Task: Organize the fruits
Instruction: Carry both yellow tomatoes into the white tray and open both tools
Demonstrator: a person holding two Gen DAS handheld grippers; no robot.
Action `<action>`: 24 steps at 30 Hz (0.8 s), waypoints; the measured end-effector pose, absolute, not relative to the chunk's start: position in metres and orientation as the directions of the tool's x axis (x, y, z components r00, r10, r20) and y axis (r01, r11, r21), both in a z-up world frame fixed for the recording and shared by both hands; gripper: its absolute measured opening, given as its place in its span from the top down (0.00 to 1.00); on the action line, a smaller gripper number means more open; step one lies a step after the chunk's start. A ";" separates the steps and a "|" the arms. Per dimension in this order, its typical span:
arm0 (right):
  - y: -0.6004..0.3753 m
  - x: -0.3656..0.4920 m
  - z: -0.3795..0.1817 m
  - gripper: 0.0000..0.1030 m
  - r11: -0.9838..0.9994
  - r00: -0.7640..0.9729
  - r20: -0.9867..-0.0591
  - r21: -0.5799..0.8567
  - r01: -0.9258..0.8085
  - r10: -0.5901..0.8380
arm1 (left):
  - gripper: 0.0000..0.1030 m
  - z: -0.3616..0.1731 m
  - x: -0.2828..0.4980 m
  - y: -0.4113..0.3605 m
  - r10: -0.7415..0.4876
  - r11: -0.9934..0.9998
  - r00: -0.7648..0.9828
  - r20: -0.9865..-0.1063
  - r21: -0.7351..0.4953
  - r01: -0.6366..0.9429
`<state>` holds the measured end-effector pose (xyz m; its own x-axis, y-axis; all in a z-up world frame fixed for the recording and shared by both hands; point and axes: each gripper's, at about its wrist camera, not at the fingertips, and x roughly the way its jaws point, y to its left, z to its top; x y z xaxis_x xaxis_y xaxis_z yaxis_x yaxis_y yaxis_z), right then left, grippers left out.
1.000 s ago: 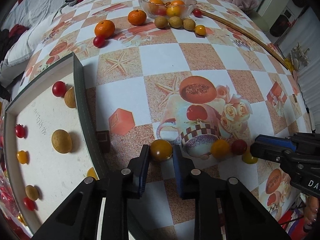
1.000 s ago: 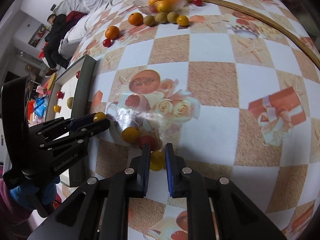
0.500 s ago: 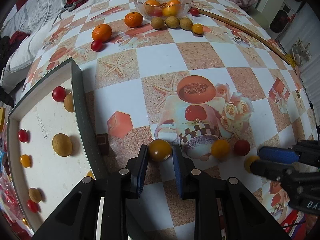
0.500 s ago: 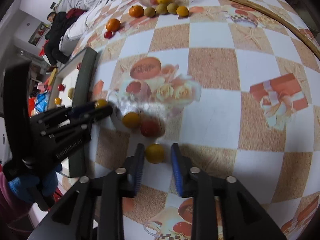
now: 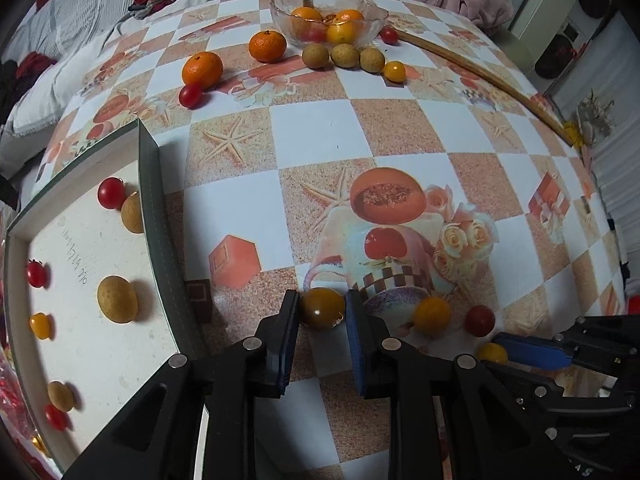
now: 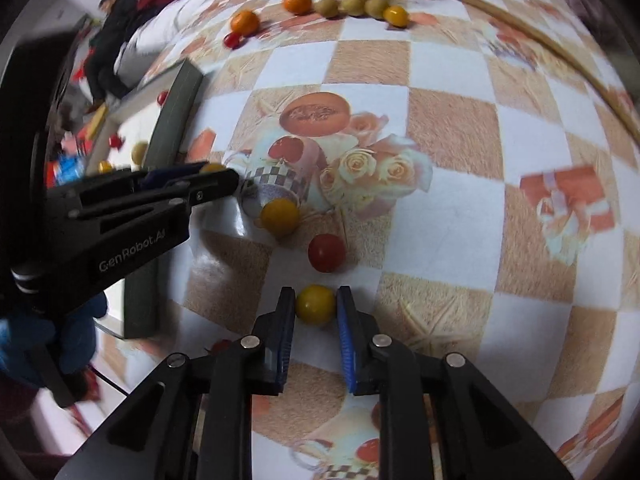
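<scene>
left gripper (image 5: 322,312) pads touching a dark yellow tomato (image 5: 322,313) on the table (image 5: 308,128) beside the tray (image 5: 154,216), right gripper (image 6: 316,306) narrowly open around a yellow tomato (image 6: 315,304), red tomato (image 6: 326,253) beyond, bowl (image 5: 326,20) far

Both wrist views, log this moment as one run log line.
left tool: around dark yellow tomato, contact unclear | right tool: around small yellow tomato, small gap | red tomato on table | tray part filled
</scene>
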<state>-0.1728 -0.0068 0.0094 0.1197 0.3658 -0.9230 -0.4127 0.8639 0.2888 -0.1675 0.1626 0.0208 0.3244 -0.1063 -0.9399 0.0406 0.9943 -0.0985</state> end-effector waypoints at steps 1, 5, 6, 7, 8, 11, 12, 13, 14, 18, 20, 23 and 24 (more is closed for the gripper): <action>-0.011 -0.171 0.010 0.78 0.867 0.117 -0.918 0.309 -0.390 0.379 | 0.76 0.022 -0.168 0.163 -0.105 0.994 0.328 -0.939 -0.097 0.041; -0.021 -0.164 0.014 0.78 0.877 0.120 -0.908 0.345 -0.333 0.402 | 0.76 0.028 -0.169 0.164 -0.117 0.993 0.336 -0.934 -0.109 0.044; -0.021 -0.163 0.016 0.78 0.878 0.122 -0.907 0.345 -0.331 0.403 | 0.76 0.028 -0.169 0.164 -0.118 0.993 0.336 -0.934 -0.110 0.042; -0.022 -0.162 0.018 0.78 0.879 0.126 -0.907 0.344 -0.330 0.403 | 0.76 0.029 -0.170 0.165 -0.119 0.993 0.337 -0.934 -0.113 0.038; -0.022 -0.161 0.021 0.78 0.879 0.130 -0.906 0.344 -0.331 0.404 | 0.76 0.031 -0.170 0.166 -0.122 0.992 0.339 -0.933 -0.118 0.033; -0.019 -0.159 0.029 0.78 0.876 0.141 -0.902 0.343 -0.339 0.407 | 0.76 0.040 -0.173 0.170 -0.130 0.991 0.356 -0.926 -0.130 0.023; -0.017 -0.158 0.031 0.78 0.875 0.143 -0.902 0.342 -0.342 0.408 | 0.76 0.043 -0.174 0.171 -0.131 0.991 0.361 -0.923 -0.133 0.020; -0.015 -0.157 0.033 0.78 0.874 0.144 -0.901 0.343 -0.345 0.410 | 0.76 0.046 -0.175 0.173 -0.133 0.990 0.367 -0.920 -0.137 0.016; -0.012 -0.156 0.034 0.78 0.872 0.144 -0.900 0.343 -0.349 0.412 | 0.76 0.049 -0.177 0.175 -0.133 0.990 0.372 -0.919 -0.139 0.012; 0.003 -0.155 0.041 0.78 0.860 0.143 -0.896 0.344 -0.377 0.421 | 0.76 0.061 -0.187 0.190 -0.128 0.989 0.393 -0.911 -0.147 -0.019; 0.013 -0.155 0.045 0.78 0.851 0.140 -0.894 0.344 -0.396 0.426 | 0.76 0.065 -0.193 0.200 -0.121 0.988 0.399 -0.909 -0.148 -0.039; 0.031 -0.158 0.049 0.78 0.837 0.132 -0.891 0.344 -0.426 0.433 | 0.76 0.068 -0.206 0.217 -0.098 0.987 0.405 -0.909 -0.140 -0.076; 0.036 -0.159 0.049 0.78 0.833 0.129 -0.891 0.344 -0.434 0.436 | 0.76 0.068 -0.211 0.223 -0.090 0.987 0.405 -0.910 -0.137 -0.089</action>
